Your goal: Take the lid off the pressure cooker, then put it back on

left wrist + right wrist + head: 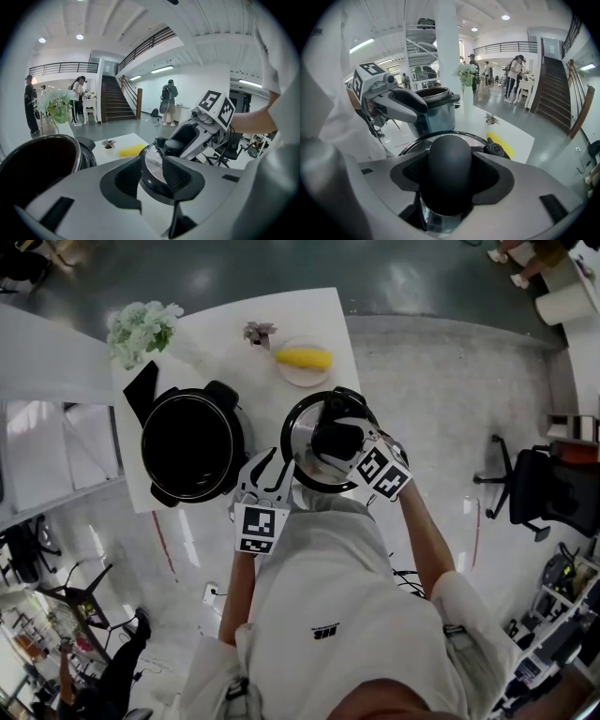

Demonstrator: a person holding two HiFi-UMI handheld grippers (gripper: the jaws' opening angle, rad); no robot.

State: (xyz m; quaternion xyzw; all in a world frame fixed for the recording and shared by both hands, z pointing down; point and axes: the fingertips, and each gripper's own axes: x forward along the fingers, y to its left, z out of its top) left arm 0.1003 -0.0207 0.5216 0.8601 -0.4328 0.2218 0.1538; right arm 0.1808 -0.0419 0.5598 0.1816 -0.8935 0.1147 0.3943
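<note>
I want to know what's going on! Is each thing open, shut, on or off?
Pressure cooker: open, no lid on it.
Lid: off, beside the cooker.
Right claw: shut on the lid's knob.
Left claw: apart, lid's edge between.

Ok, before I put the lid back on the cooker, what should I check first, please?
1. Grip: the right gripper is shut on the knob of the lid. Ok.
2. Mouth of the pot: open, with nothing seen on its rim. Ok.
3. Alignment: not ok. The lid is beside the pot, on the person's right, not above it.
4. Is the left gripper clear of the lid? Cannot tell. Its jaws stand apart and the lid's rim shows between them.
5. Is the lid level? Cannot tell.
</note>
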